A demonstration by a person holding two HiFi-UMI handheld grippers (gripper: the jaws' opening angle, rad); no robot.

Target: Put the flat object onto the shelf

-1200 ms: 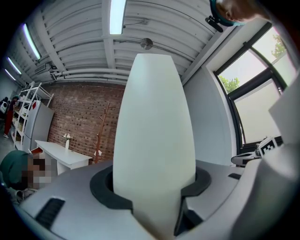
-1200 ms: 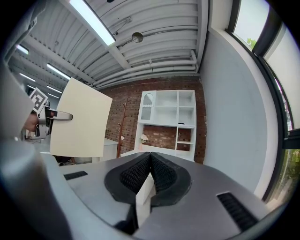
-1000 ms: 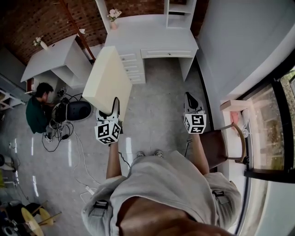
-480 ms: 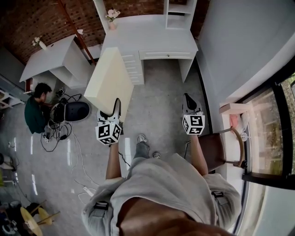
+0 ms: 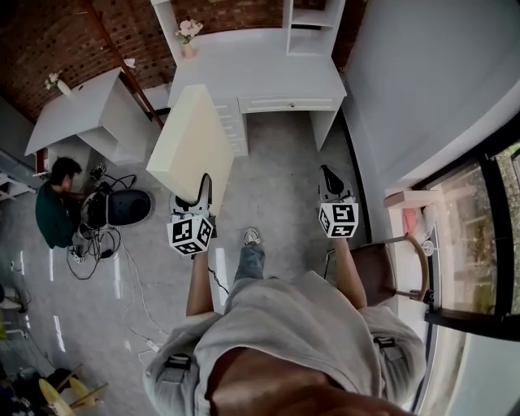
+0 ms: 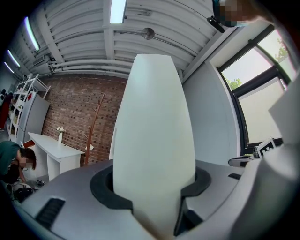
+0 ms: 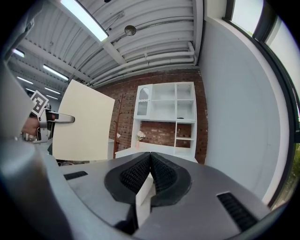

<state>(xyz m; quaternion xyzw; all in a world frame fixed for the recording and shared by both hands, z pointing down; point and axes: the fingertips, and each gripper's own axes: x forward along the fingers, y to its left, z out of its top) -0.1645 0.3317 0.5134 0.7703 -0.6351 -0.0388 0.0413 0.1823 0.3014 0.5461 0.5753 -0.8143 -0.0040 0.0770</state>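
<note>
Panel (image 5: 191,138), cream & flat, is clamped by its near end in L gripper (image 6: 150,185), jaws abt half apart, pads pressing both faces. It sticks out ahead, off the floor (image 5: 276,162), near white desk (image 5: 260,69) w/ shelf unit (image 5: 313,24). R gripper (image 7: 150,161): jaws together, empty.

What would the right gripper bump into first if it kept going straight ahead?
The right gripper would probably meet the white desk below the shelf; the way there looks free, though depth is unclear.
</note>
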